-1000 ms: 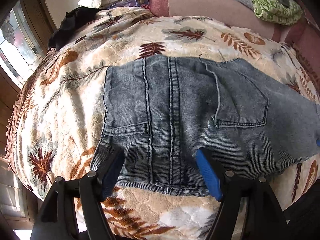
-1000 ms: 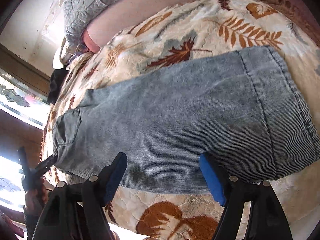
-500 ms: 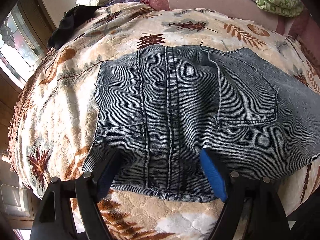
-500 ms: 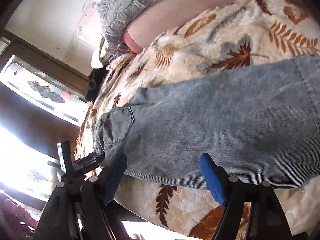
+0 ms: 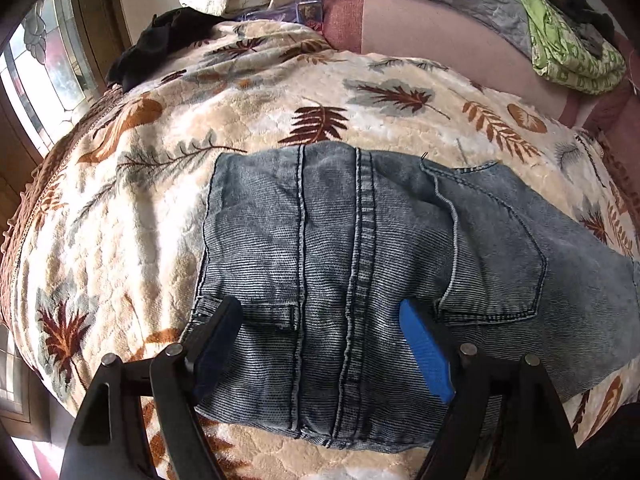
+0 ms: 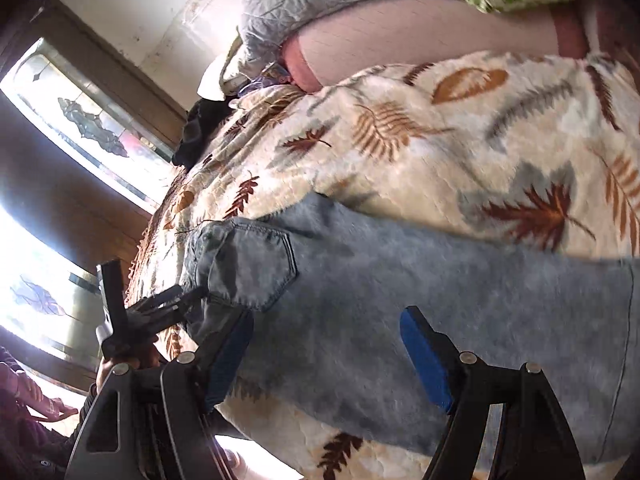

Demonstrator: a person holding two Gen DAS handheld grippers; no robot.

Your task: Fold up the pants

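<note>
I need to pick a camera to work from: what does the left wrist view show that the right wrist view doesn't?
Left wrist only: the waistband end of the jeans with its centre seam, framed by the open left tongs. Right wrist only: the long leg, the window, and the person's hand holding the left tongs. Both: a back pocket, the leaf-print blanket, and the black garment.
</note>
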